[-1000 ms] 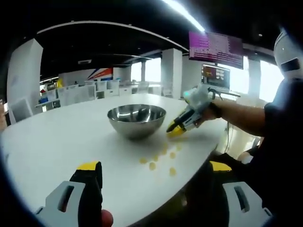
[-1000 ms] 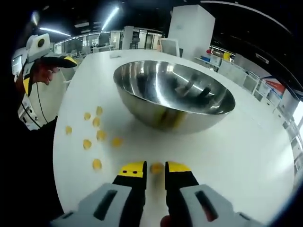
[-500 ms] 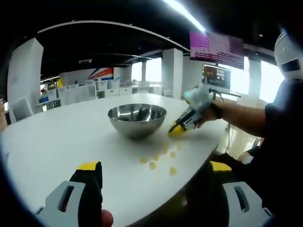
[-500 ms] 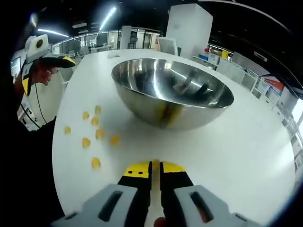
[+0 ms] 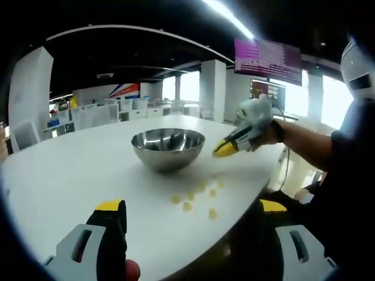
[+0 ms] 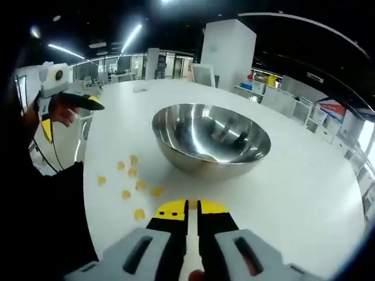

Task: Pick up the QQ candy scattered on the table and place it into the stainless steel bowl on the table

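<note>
In the left gripper view, my left gripper (image 5: 190, 213) sits low at the bottom with its two yellow-tipped jaws spread wide apart and nothing between them. It hangs near the edge of the big white table (image 5: 70, 170). The shiny steel bowl (image 5: 168, 148) stands in the middle of the table. A little bunch of yellow QQ candies (image 5: 196, 196) lies on the table between me and the bowl, a bit to the right. My right gripper (image 5: 225, 148) comes in from the right, held by a hand (image 5: 266, 133). It is up in the air just beside the bowl's right side, and its yellow tips are pressed together. In the right gripper view, my right gripper (image 6: 193, 208) has its jaws squeezed close, with a thin bit of yellow candy (image 6: 193, 204) pinched between the tips. The steel bowl (image 6: 211, 140) is right ahead of the tips, and I look down into it a little. The loose candies (image 6: 132, 178) lie on the table (image 6: 310, 175) to the left of the bowl. Far off on the left, a hand holds my left gripper (image 6: 94, 104) near the table edge.
</note>
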### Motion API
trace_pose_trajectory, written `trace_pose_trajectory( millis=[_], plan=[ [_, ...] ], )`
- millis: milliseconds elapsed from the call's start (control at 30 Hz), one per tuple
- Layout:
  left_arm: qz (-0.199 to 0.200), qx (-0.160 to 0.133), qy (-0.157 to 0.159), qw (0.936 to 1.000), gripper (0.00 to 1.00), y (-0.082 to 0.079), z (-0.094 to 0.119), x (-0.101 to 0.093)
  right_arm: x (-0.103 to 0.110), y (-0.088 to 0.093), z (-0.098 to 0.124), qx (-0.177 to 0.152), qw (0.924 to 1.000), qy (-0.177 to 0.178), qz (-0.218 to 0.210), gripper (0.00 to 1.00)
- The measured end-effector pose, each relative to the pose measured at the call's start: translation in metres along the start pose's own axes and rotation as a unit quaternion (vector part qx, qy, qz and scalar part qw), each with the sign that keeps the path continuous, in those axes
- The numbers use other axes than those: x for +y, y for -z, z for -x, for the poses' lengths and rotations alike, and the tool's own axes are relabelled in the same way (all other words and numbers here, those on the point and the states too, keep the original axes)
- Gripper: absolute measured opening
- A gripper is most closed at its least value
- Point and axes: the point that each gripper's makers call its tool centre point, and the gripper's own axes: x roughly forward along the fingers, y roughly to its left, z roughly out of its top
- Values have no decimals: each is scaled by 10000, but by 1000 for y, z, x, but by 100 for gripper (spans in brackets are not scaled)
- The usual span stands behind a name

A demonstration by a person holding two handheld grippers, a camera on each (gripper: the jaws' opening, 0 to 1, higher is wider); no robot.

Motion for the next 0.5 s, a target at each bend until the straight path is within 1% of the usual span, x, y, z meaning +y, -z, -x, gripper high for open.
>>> trace_pose_trajectory(
  millis=[133,233,267,367,467,500],
  plan=[
    [15,-8,20,10000,91,0,-4,1,4,-15,30,-468,9985,119,-253,7],
    [31,11,27,10000,91,0,-9,2,8,-19,47,-651,9972,180,-336,7],
    [26,11,36,10000,91,-1,-10,2,8,-21,55,-761,9961,249,-359,7],
    [11,-14,66,10000,91,-6,-13,1,8,-22,73,-958,9936,384,-464,7],
    [-4,-26,96,10000,91,-10,-17,0,5,-28,91,-1300,9885,516,-579,7],
    [-11,-24,101,9999,91,-11,-18,0,6,-28,95,-1358,9874,523,-615,7]
  ],
)
